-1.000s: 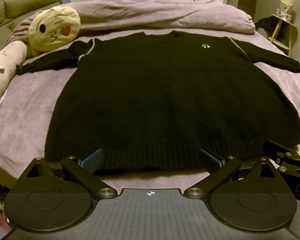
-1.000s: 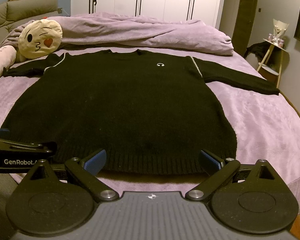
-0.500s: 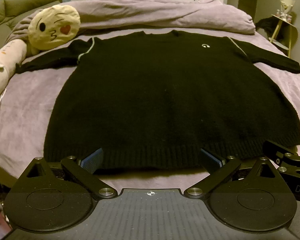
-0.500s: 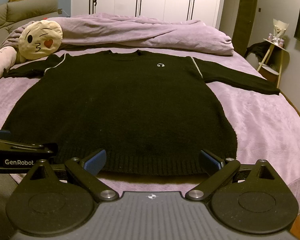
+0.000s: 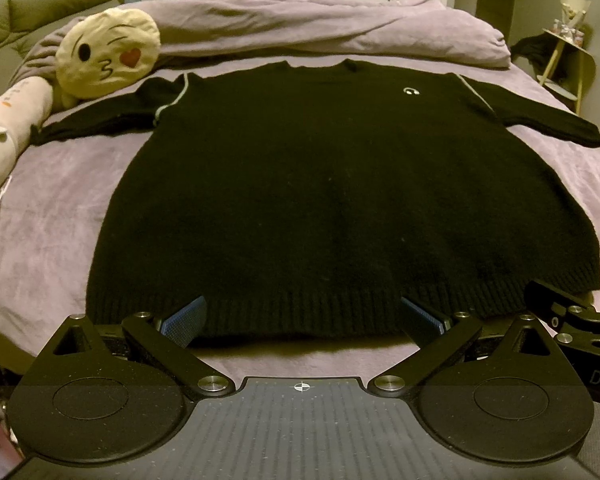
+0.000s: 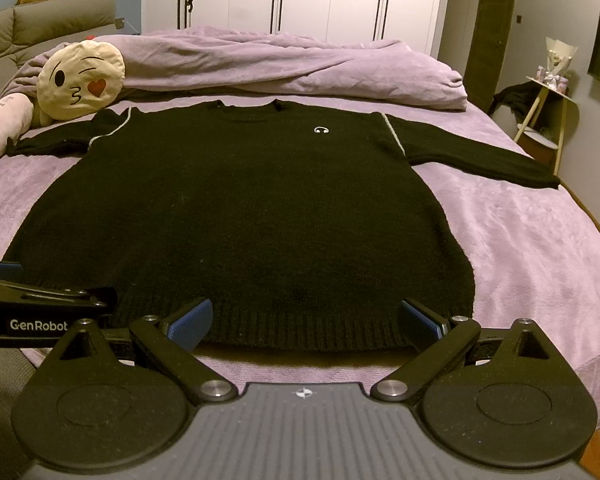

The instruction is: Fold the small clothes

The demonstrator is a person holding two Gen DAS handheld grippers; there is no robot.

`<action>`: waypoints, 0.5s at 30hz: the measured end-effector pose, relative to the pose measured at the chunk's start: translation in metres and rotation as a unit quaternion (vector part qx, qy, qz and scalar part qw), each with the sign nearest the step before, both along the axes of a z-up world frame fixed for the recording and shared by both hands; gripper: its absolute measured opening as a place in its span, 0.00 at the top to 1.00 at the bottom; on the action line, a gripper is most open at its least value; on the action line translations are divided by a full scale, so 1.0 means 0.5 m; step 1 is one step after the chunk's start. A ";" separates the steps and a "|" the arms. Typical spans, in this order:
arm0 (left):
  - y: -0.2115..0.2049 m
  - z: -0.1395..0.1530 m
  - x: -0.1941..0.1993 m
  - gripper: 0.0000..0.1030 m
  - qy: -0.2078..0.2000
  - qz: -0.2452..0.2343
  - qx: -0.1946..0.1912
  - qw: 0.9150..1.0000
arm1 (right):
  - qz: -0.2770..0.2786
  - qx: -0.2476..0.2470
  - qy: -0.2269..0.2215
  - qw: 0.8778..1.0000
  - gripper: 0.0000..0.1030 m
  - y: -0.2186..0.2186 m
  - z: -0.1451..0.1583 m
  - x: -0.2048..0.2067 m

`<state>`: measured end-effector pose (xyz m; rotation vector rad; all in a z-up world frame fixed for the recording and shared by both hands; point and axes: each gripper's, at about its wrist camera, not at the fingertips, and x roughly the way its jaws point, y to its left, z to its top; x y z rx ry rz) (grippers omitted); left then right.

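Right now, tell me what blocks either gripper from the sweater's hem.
Nothing visible does. The black sweater lies flat on the bed; left gripper and right gripper are open at its hem.

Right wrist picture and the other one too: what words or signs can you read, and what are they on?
"GenRobot": white letters on the side of the left gripper, seen in the right wrist view.
"DA": cut-off letters on the right gripper, at the left wrist view's edge; the rest is out of frame.
Small white emblem, not letters, on the black sweater.
Orange marks on the white plush toy: too blurred to read.
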<state>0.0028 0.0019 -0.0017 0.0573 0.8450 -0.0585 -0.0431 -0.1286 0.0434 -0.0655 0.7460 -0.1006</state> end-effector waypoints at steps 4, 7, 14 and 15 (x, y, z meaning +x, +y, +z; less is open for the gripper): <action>0.000 -0.001 0.001 0.00 0.001 0.000 -0.001 1.000 | 0.000 0.002 0.000 1.000 0.04 -0.001 0.000 0.000; -0.001 -0.003 0.000 0.00 0.001 0.000 -0.001 1.000 | 0.000 0.005 0.001 1.000 0.04 -0.002 -0.002 0.002; -0.002 -0.005 0.000 0.00 0.002 0.000 -0.003 1.000 | -0.001 0.009 0.001 1.000 0.04 -0.004 -0.006 0.003; -0.003 -0.005 0.000 0.00 0.002 0.000 -0.003 1.000 | -0.001 0.009 0.001 1.000 0.04 -0.004 -0.006 0.003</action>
